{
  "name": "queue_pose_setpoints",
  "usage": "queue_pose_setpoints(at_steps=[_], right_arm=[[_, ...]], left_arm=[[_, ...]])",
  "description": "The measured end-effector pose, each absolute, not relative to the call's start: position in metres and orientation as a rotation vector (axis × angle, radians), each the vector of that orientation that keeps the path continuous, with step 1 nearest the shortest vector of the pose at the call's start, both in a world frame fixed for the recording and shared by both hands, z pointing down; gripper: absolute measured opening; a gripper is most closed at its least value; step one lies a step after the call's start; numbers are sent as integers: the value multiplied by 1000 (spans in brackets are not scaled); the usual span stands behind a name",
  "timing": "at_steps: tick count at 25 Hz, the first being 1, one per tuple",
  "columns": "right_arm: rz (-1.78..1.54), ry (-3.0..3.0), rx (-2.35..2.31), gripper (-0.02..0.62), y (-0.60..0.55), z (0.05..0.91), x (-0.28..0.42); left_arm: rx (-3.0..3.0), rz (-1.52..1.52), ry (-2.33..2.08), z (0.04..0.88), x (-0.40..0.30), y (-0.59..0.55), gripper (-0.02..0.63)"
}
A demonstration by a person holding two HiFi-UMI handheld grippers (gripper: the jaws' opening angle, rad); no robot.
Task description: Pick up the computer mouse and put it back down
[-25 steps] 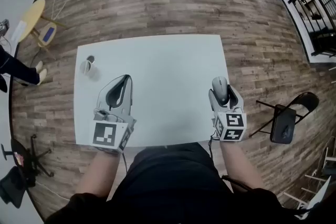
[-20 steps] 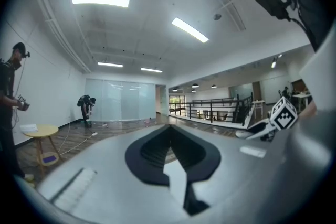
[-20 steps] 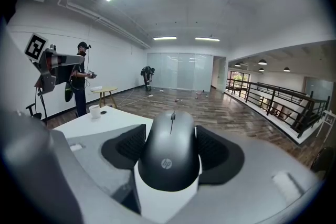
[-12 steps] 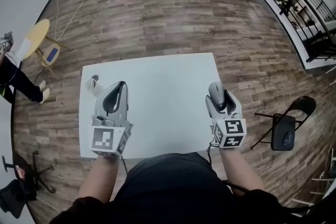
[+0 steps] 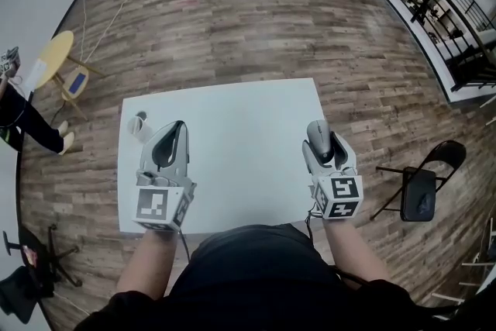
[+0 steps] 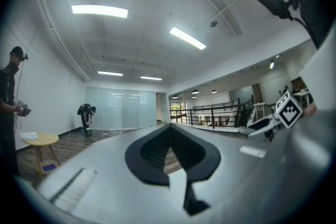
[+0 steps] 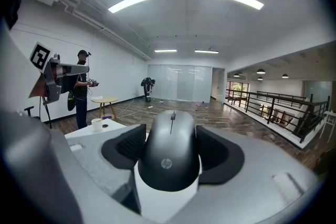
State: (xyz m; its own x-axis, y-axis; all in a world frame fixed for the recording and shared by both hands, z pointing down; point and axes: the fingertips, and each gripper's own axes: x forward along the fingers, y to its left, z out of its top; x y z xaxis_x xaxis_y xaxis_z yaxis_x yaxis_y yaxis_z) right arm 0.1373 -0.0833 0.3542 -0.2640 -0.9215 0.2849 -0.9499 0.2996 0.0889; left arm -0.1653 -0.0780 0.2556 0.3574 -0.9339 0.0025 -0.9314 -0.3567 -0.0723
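Right tongs (image 5: 324, 143) clenched on the mouse (image 5: 317, 132) over the table (image 5: 248, 143) right edge, left tongs (image 5: 172, 129) closed, empty

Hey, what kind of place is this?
Probably a big open indoor hall or studio: a wide wood floor, a black railing along one side, strip lights on a high ceiling, and a white table.

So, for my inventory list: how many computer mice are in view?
1. The computer mouse is gripped between the jaws of the right hand-held gripper, near the white table's right edge. None shows elsewhere.
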Motion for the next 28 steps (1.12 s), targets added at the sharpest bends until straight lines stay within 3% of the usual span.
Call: queue_pose_setpoints(at_steps=[28], right_arm=[[225,-2275,1661,301,-90,386,135]], left_arm=[[-2546,-143,1758,266,-158,-81,0]])
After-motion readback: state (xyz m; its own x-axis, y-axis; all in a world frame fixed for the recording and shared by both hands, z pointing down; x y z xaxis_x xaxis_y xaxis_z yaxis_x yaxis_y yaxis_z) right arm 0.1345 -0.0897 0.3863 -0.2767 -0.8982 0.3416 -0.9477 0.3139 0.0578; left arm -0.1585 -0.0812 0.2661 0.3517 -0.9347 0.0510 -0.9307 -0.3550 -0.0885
